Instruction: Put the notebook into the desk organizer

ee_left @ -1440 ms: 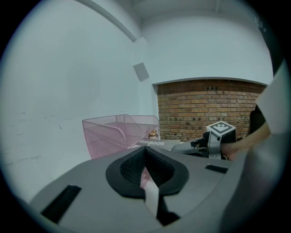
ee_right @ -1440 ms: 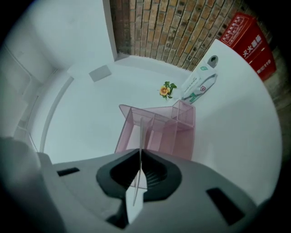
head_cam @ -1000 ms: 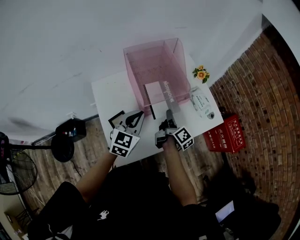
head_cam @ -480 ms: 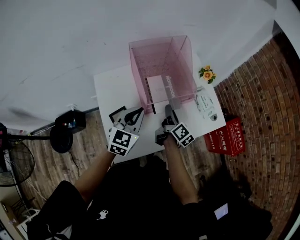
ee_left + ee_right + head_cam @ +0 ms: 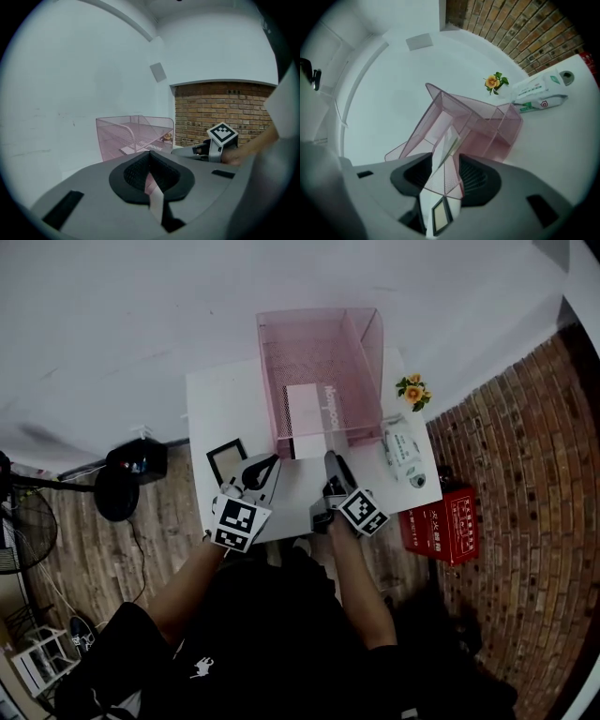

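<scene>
**On the white table, the notebook lies inside the pink organizer**

On the table point(image 5: 225, 413), the pink mesh desk organizer point(image 5: 367, 362) stands toward the far edge. The notebook point(image 5: 312, 409) lies flat on its bottom, near the front wall. A small black-rimmed frame point(image 5: 227, 461) lies just left of the organizer. A yellow flower point(image 5: 413, 390) and a pack of wipes point(image 5: 401, 448) sit to its right.

The right gripper point(image 5: 445, 164) points at the organizer's front. Its jaws are opening, and the mesh front corner shows between them, unpressed. The left gripper point(image 5: 149, 153) hangs beside it, jaws together at the tips and gripping nothing.

The left gripper view alone shows the organizer's upper tier. Only the head view shows the plank floor point(image 5: 150, 559), a red box point(image 5: 441, 519) by the brick wall point(image 5: 525, 474) and a fan point(image 5: 23, 531) far left. The other walls are plain white.
</scene>
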`<state>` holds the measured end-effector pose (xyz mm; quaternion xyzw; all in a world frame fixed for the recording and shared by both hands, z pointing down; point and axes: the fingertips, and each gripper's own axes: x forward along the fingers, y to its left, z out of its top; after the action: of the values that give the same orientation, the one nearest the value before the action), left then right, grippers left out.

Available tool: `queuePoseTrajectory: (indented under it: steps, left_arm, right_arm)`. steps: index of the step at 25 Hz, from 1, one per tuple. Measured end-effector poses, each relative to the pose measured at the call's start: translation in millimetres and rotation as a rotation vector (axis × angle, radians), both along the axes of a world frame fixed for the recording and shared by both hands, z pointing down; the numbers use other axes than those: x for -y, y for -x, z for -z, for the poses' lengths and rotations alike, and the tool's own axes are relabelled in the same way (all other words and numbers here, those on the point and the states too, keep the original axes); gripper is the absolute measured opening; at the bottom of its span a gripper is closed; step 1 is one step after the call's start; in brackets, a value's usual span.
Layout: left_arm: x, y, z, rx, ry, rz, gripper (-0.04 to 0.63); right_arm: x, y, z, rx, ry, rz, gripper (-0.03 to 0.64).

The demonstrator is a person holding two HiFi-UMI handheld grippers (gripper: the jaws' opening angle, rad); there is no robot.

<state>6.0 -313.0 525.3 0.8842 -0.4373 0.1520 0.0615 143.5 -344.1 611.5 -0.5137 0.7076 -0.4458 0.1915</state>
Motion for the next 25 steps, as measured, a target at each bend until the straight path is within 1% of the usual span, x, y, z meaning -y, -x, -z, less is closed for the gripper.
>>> queuePoseTrajectory:
  steps: [3, 5, 7, 9, 13, 15, 20, 25]
  left_arm:
    - [-3, -2, 1, 0.009, -0.001, 0.03, 0.003]
    - [-4, -1, 2, 0.015, -0.004, 0.049, 0.003]
    - [-4, 0, 3, 0.021, -0.007, 0.066, 0.003]
    - [-4, 1, 3, 0.028, -0.008, 0.079, 0.003]
    - [-3, 3, 4, 0.037, -0.011, 0.098, 0.003]
    - [-1, 3, 6, 0.039, -0.014, 0.103, 0.003]
    - [4, 7, 9, 0.044, -0.023, 0.114, 0.003]
    - [6, 14, 12, 0.049, -0.031, 0.122, 0.003]
  right_arm:
    - [2, 2, 0, 0.04, 0.001, 0.034, 0.168]
    - [1, 4, 1, 0.057, -0.003, 0.046, 0.122]
    - [1, 5, 4, 0.073, -0.01, 0.046, 0.053]
    - [3, 4, 7, 0.096, -0.017, 0.035, 0.026]
    - [10, 4, 13, 0.15, -0.018, 0.002, 0.011]
    - [15, 4, 14, 0.159, -0.015, -0.012, 0.011]
    - [31, 10, 20, 0.153, -0.025, -0.021, 0.009]
    - [46, 21, 24, 0.115, -0.046, -0.009, 0.011]
